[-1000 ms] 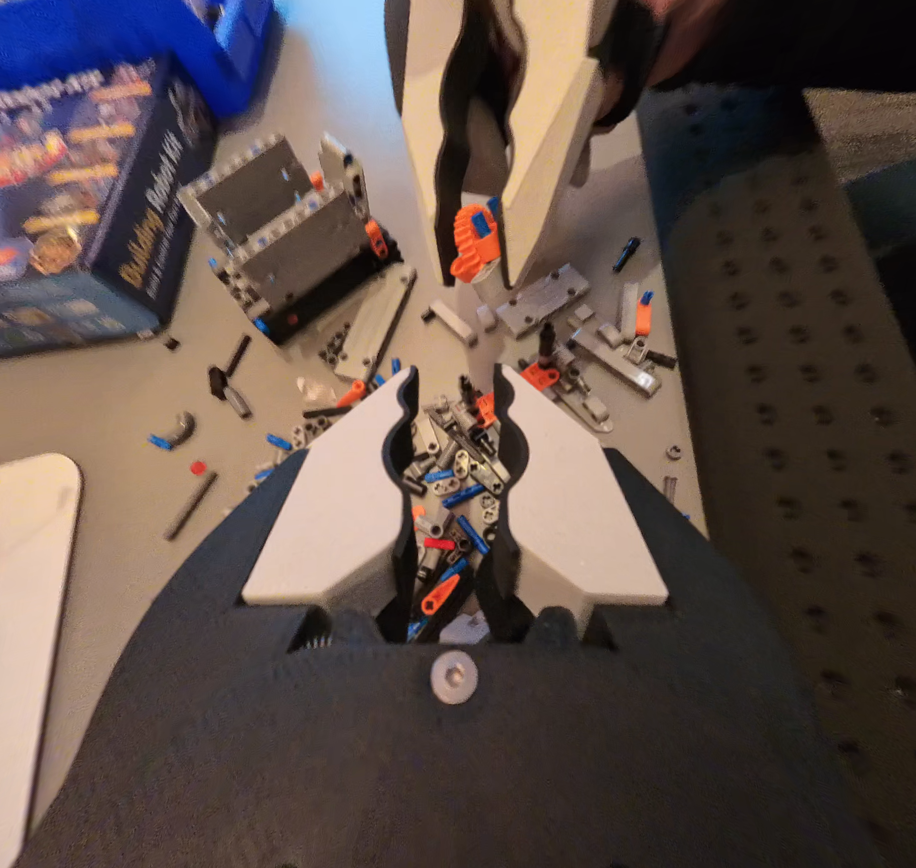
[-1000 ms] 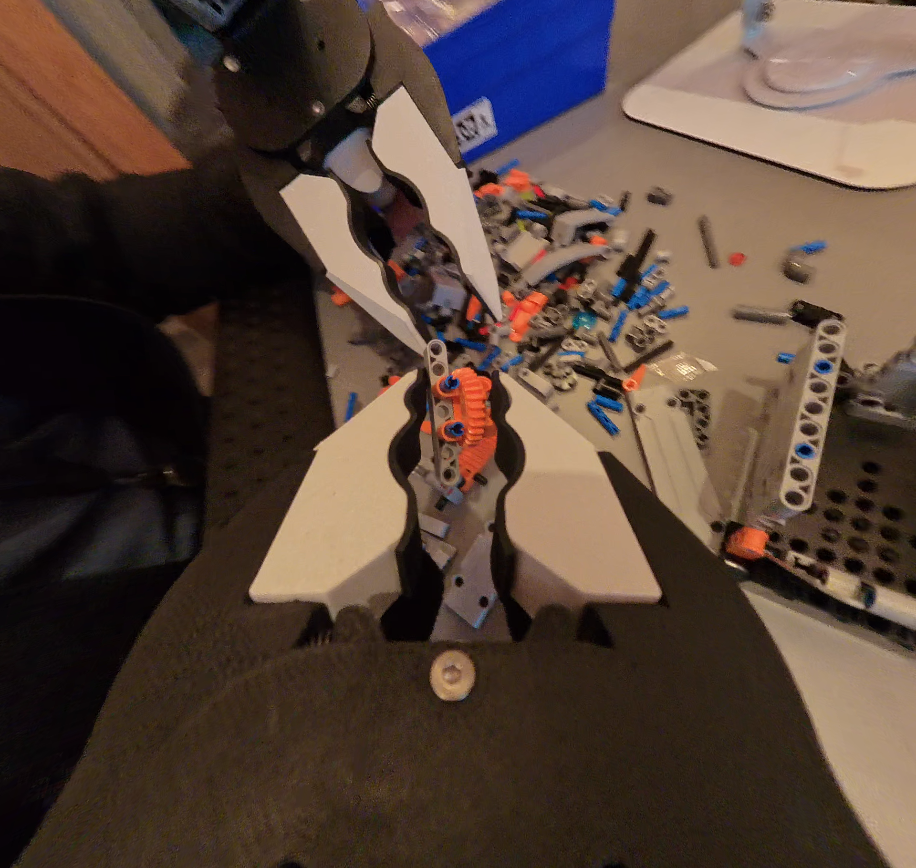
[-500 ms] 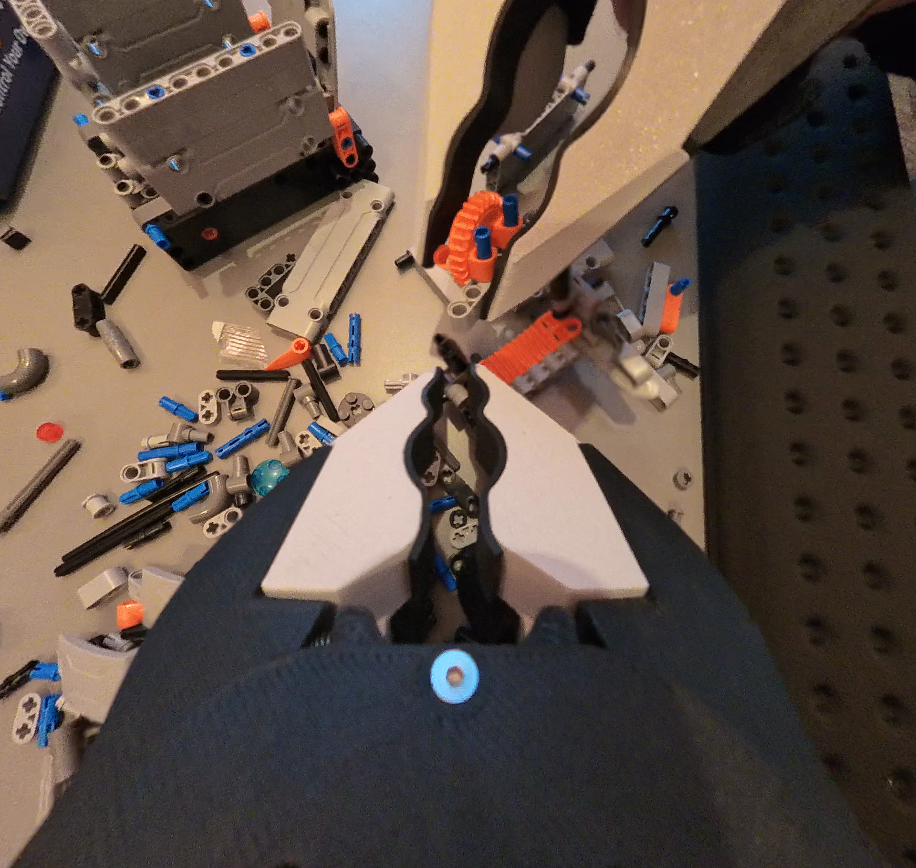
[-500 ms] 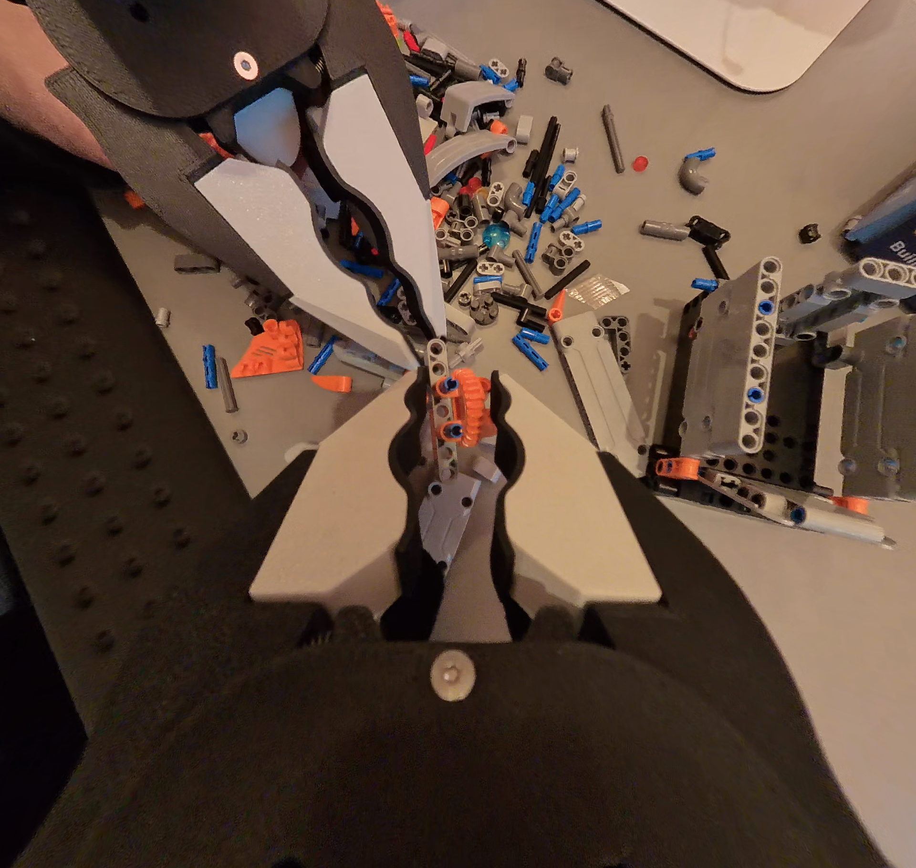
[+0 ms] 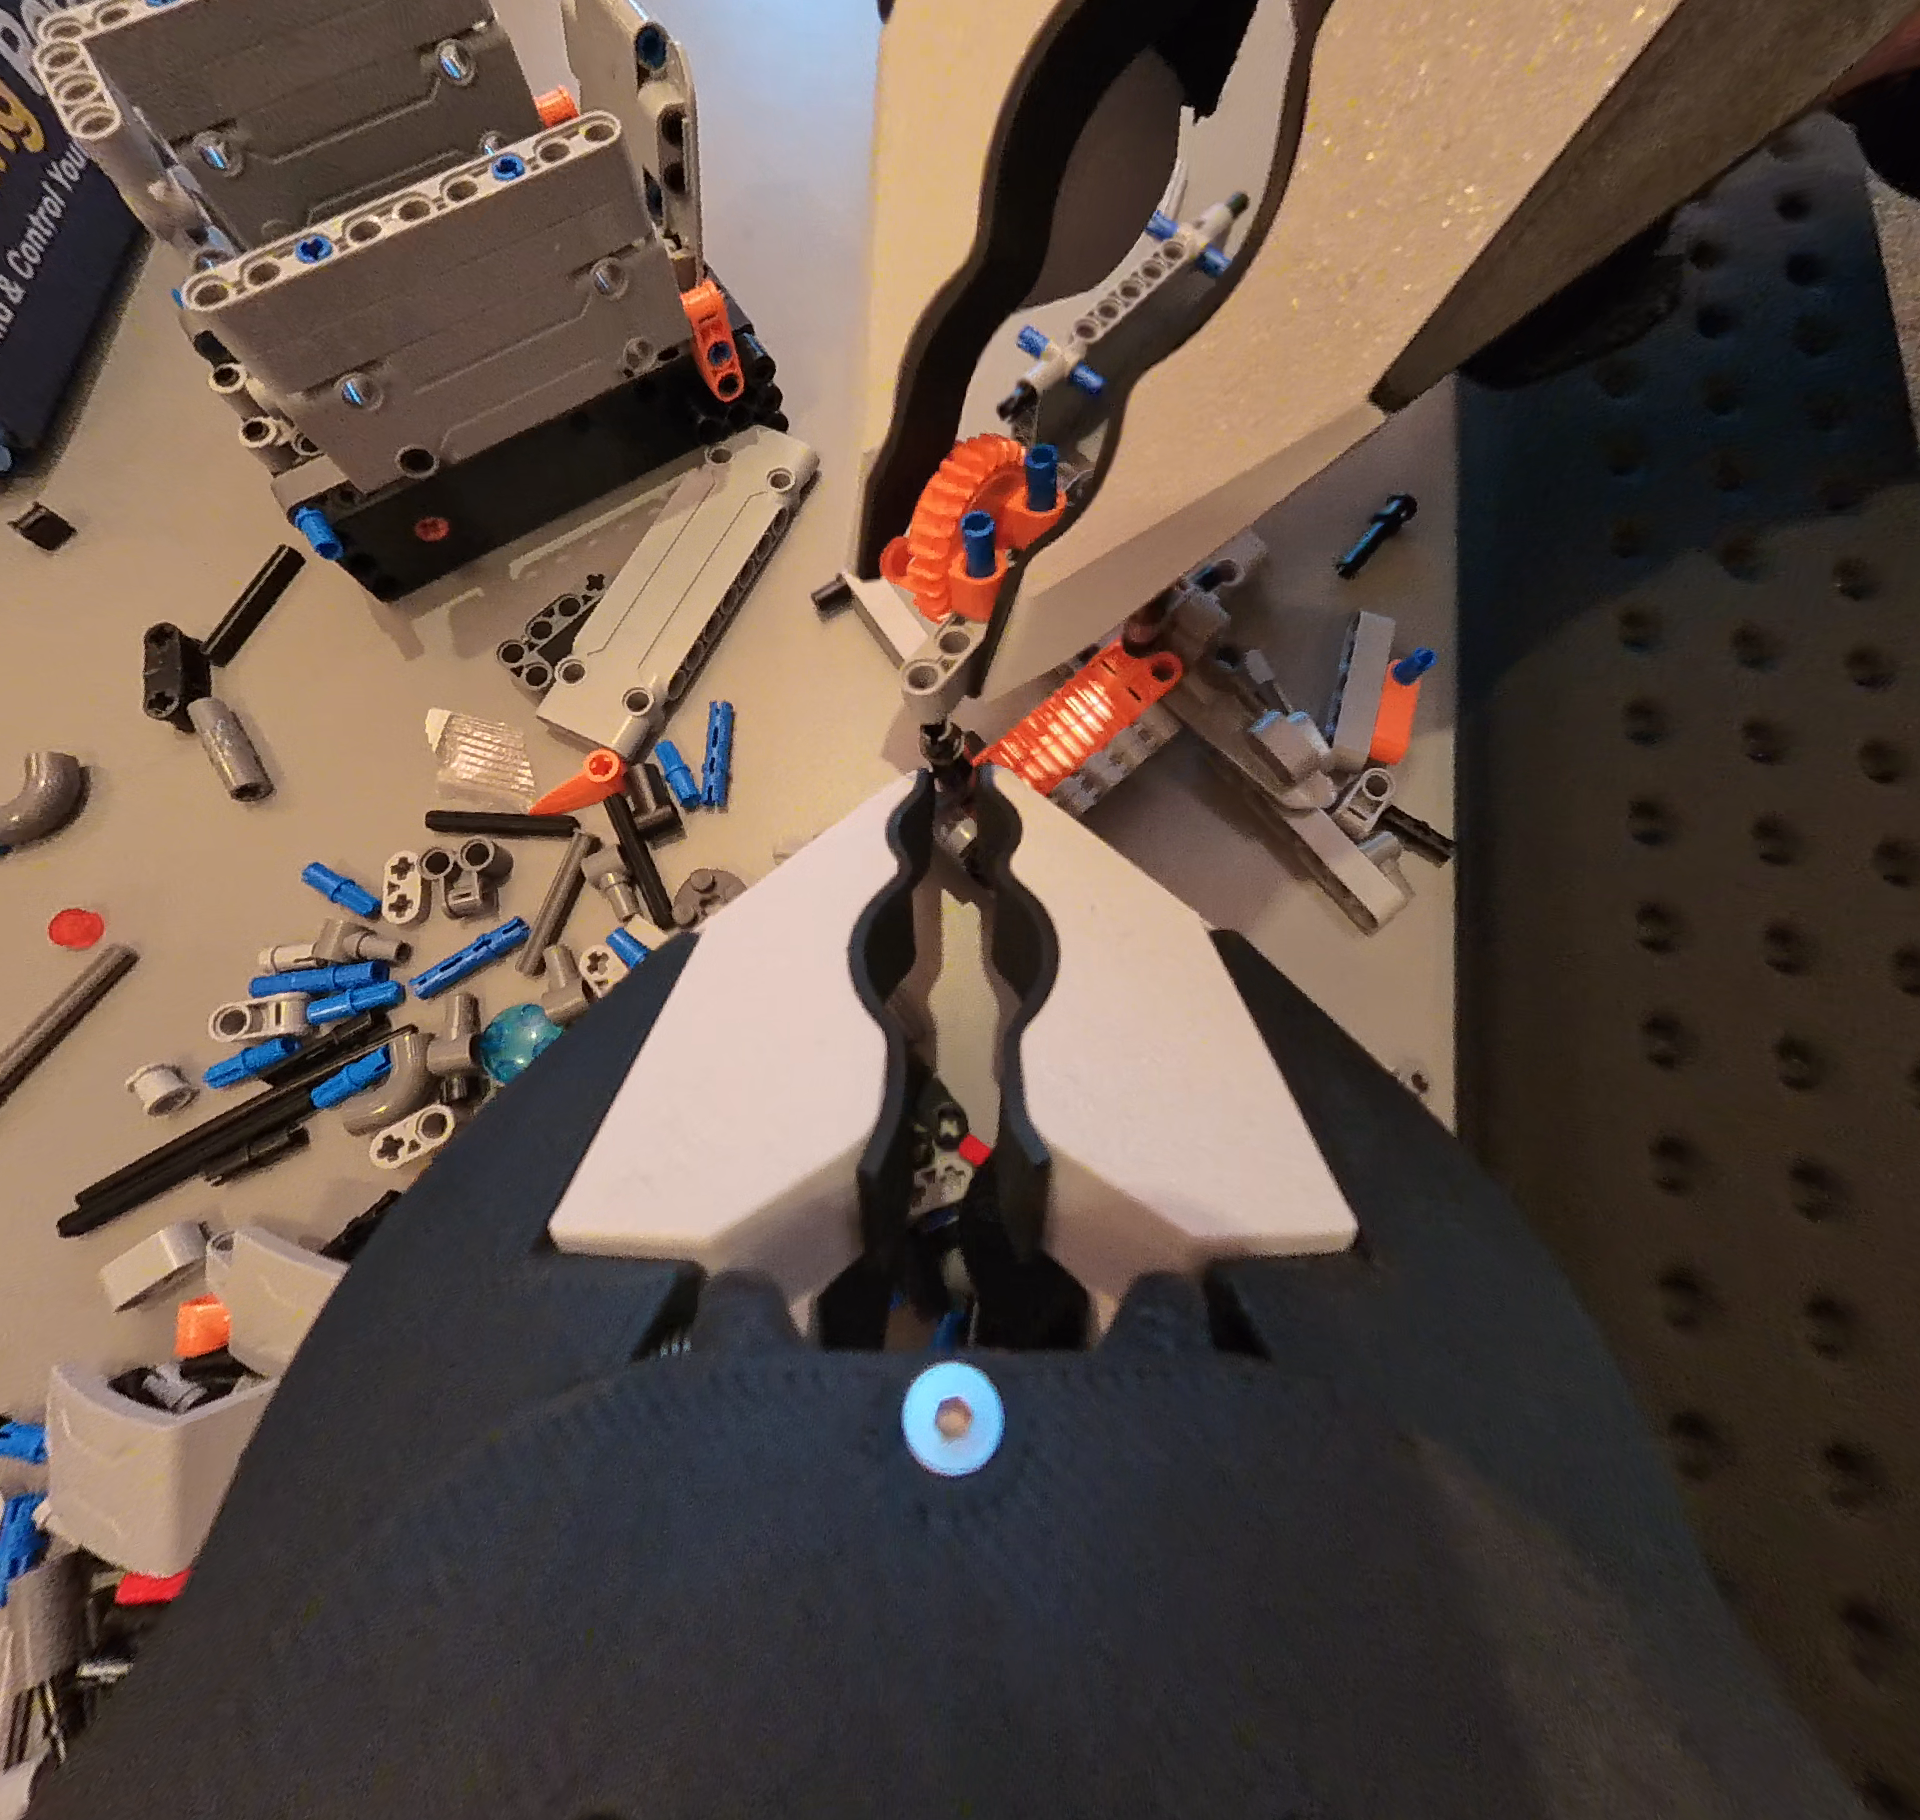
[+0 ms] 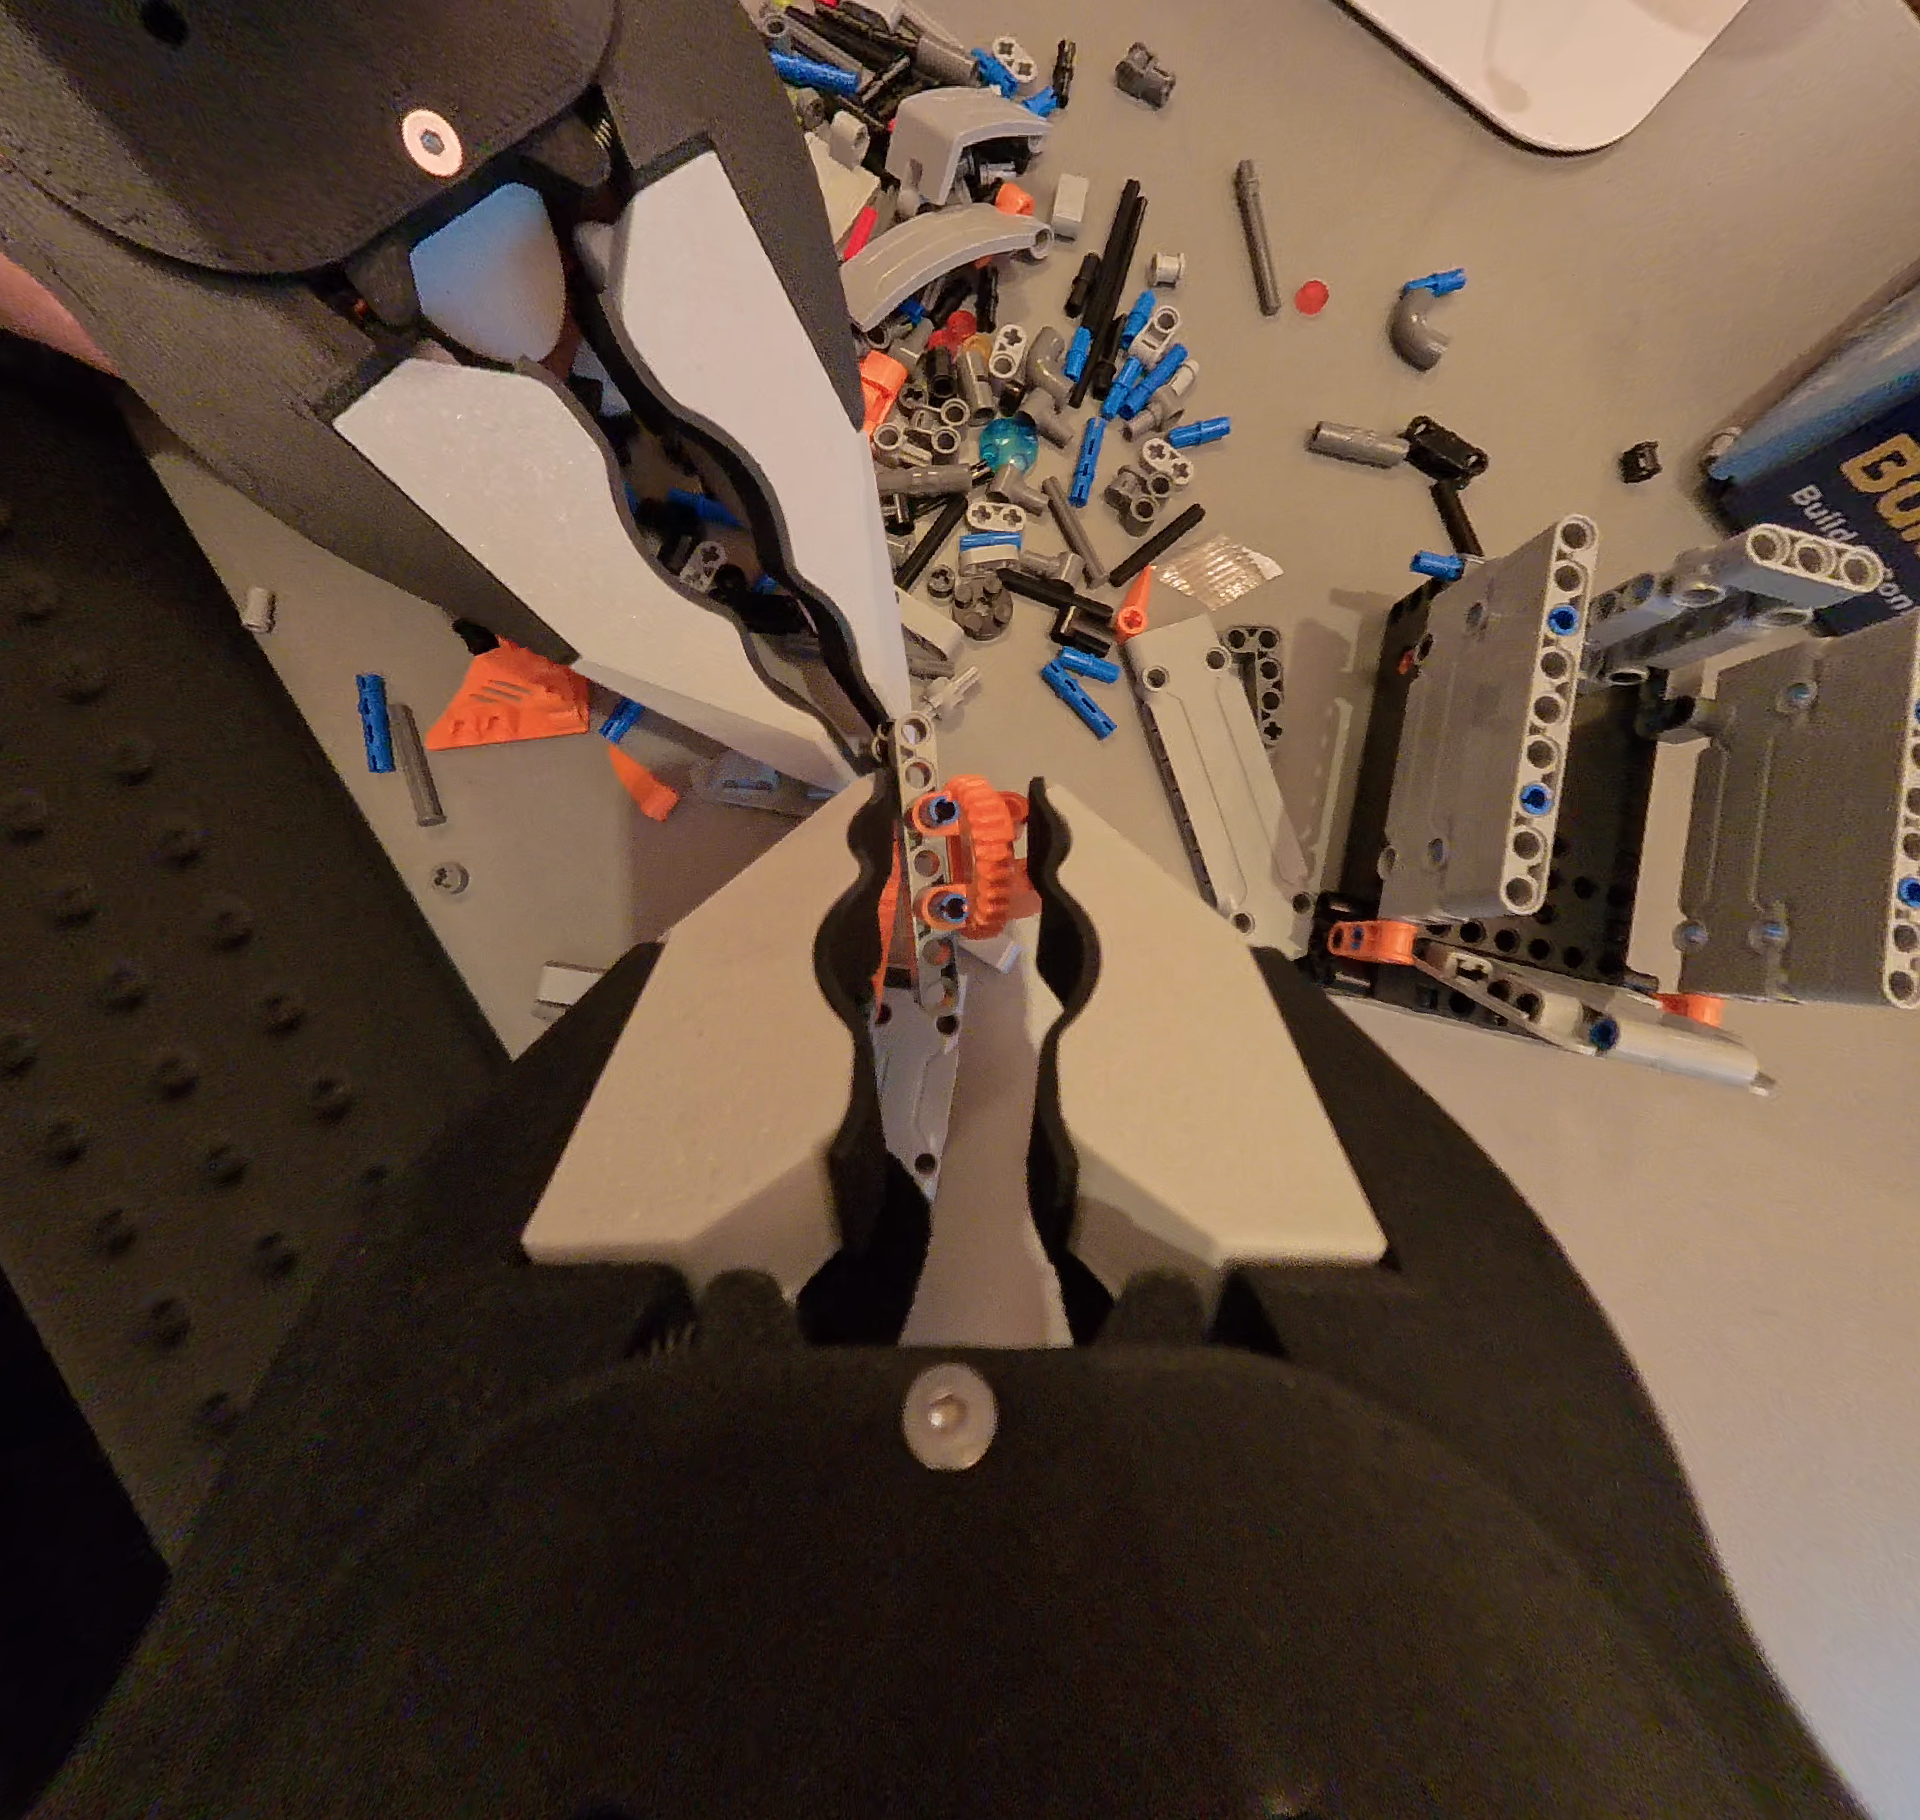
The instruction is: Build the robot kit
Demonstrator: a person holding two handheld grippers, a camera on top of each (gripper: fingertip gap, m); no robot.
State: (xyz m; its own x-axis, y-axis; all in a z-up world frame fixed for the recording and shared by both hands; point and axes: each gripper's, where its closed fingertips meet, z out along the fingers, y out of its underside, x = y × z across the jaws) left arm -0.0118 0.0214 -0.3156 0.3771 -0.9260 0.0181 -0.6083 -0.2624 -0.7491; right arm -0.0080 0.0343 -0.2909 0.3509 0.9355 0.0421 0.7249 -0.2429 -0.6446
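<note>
My right gripper (image 6: 956, 799) is shut on a short grey holed beam (image 6: 928, 866) that carries an orange gear (image 6: 987, 866) on two blue pins. In the left wrist view it comes down from the top, with the gear (image 5: 961, 534) and the beam end (image 5: 940, 664) sticking out of its tips. My left gripper (image 5: 951, 788) is shut, with a small black pin (image 5: 940, 744) at its tips, right against the beam's free end. In the right wrist view the left gripper (image 6: 883, 721) reaches in from the upper left and meets the beam's top hole (image 6: 914, 733).
A part-built grey panel assembly (image 5: 416, 316) stands on the grey table and shows in the right wrist view too (image 6: 1507, 783). Loose small parts (image 5: 364, 991) (image 6: 1039, 420) lie scattered. A dark perforated mat (image 5: 1714, 939) borders the table. A white board (image 6: 1558, 4) lies far off. My left and right fingertips are right by each other.
My left gripper has gone from open to shut and moved up to the beam's end. Both grippers have dropped closer to the table and to each other. The right gripper kept hold of the beam.
</note>
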